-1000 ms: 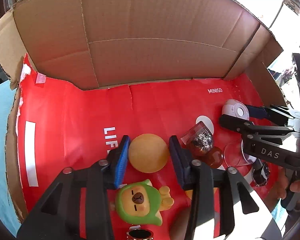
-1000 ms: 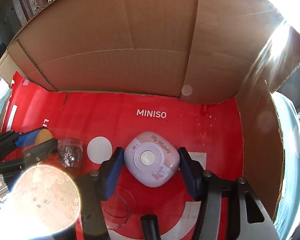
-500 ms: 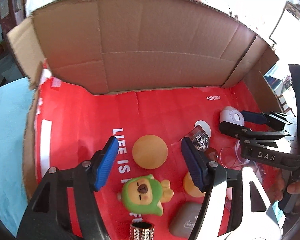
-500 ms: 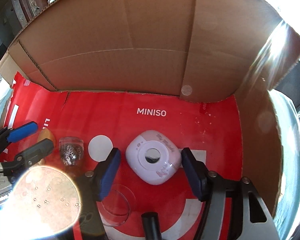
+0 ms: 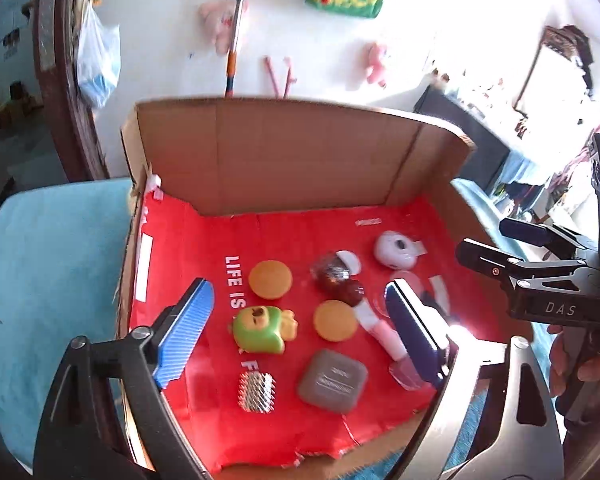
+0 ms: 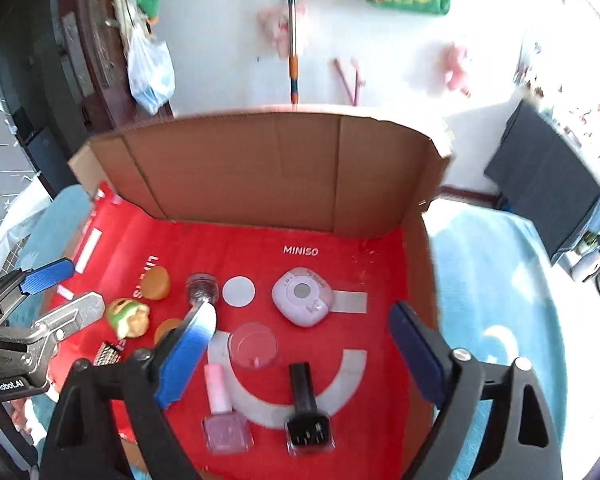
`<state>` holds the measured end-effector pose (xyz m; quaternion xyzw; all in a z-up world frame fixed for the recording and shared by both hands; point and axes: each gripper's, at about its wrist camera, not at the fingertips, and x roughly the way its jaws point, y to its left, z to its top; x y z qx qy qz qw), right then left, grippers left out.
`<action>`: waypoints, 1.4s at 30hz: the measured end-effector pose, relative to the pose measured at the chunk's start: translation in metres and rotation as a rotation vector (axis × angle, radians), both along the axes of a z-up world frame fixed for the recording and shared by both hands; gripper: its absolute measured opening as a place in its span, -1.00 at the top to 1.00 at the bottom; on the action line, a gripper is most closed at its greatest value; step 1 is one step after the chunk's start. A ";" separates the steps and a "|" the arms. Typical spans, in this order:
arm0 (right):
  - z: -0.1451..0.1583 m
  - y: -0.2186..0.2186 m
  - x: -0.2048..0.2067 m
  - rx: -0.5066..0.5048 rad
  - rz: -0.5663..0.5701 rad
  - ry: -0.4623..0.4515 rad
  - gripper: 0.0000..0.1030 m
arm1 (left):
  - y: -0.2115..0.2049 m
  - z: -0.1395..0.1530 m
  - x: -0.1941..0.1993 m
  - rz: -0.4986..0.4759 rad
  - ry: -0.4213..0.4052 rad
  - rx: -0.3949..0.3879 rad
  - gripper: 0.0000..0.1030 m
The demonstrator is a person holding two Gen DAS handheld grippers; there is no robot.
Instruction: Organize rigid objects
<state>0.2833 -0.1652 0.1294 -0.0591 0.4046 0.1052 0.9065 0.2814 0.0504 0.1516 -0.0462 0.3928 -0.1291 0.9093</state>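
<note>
Both the left gripper [image 5: 300, 336] and the right gripper [image 6: 304, 344] have black arms with silver screws, ridged blue pads, and white letters printed on their sides.

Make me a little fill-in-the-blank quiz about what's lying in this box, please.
1. The floor of the cardboard box is covered by a sheet coloured ____.
2. The white brand word printed near the back wall, above the pale purple case, reads ____.
3. The nail polish bottle right of the pink bottle has a cap coloured ____.
4. The green animal figure lies between the left gripper's fingers, and the gripper holds ____.

Missing words: red; MINISO; black; nothing
</note>
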 end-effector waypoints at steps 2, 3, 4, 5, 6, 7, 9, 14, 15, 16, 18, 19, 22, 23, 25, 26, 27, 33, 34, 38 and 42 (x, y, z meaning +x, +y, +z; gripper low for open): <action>0.010 -0.003 -0.018 -0.011 -0.006 -0.052 -0.85 | -0.003 0.006 -0.016 0.002 -0.046 0.012 -0.78; 0.012 -0.003 -0.024 -0.016 -0.004 -0.073 -0.86 | -0.006 0.006 -0.021 0.003 -0.063 0.014 -0.79; 0.015 -0.004 -0.036 -0.022 -0.004 -0.103 -0.89 | -0.008 0.008 -0.029 0.006 -0.083 0.014 -0.79; 0.018 -0.005 -0.043 -0.022 -0.003 -0.121 -0.91 | -0.009 0.009 -0.037 0.011 -0.105 0.015 -0.79; 0.020 -0.006 -0.054 -0.020 -0.003 -0.145 -0.95 | -0.009 0.010 -0.046 0.016 -0.125 0.016 -0.80; 0.024 -0.007 -0.055 -0.017 -0.002 -0.161 -0.98 | -0.009 0.012 -0.054 0.023 -0.140 0.015 -0.81; 0.024 -0.006 -0.069 -0.011 0.005 -0.190 -0.99 | -0.008 0.012 -0.064 0.037 -0.162 0.008 -0.86; 0.016 -0.010 -0.098 -0.003 -0.001 -0.261 -1.00 | -0.014 0.005 -0.086 0.054 -0.230 0.015 -0.89; 0.013 -0.010 -0.100 -0.003 -0.005 -0.263 -1.00 | -0.014 0.004 -0.087 0.055 -0.234 0.017 -0.89; 0.008 -0.010 -0.102 -0.003 -0.012 -0.264 -1.00 | -0.014 0.001 -0.089 0.057 -0.236 0.018 -0.89; 0.000 -0.011 -0.107 0.003 -0.010 -0.271 -1.00 | -0.013 -0.006 -0.089 0.063 -0.240 0.009 -0.89; -0.004 -0.011 -0.109 0.007 -0.011 -0.276 -1.00 | -0.013 -0.009 -0.087 0.064 -0.239 0.007 -0.89; -0.018 -0.012 -0.107 0.001 -0.026 -0.288 -1.00 | -0.014 -0.022 -0.082 0.074 -0.237 0.024 -0.89; -0.022 -0.011 -0.106 -0.007 -0.031 -0.294 -1.00 | -0.015 -0.025 -0.080 0.077 -0.240 0.030 -0.90; -0.030 -0.008 -0.104 -0.039 -0.027 -0.316 -1.00 | -0.016 -0.033 -0.076 0.084 -0.248 0.049 -0.89; -0.033 -0.006 -0.102 -0.053 -0.024 -0.330 -1.00 | -0.017 -0.036 -0.074 0.086 -0.249 0.053 -0.90; -0.036 -0.005 -0.101 -0.060 -0.024 -0.340 -1.00 | -0.018 -0.038 -0.073 0.088 -0.249 0.055 -0.90; -0.054 -0.003 -0.088 -0.076 -0.030 -0.362 -1.00 | -0.025 -0.054 -0.065 0.090 -0.259 0.103 -0.90; -0.057 -0.003 -0.086 -0.079 -0.034 -0.368 -1.00 | -0.027 -0.056 -0.064 0.092 -0.261 0.112 -0.90; -0.063 -0.009 -0.078 -0.039 -0.031 -0.338 -1.00 | -0.029 -0.063 -0.061 0.094 -0.247 0.134 -0.90; -0.066 -0.013 -0.076 -0.007 -0.032 -0.325 -1.00 | -0.025 -0.063 -0.061 0.111 -0.251 0.133 -0.90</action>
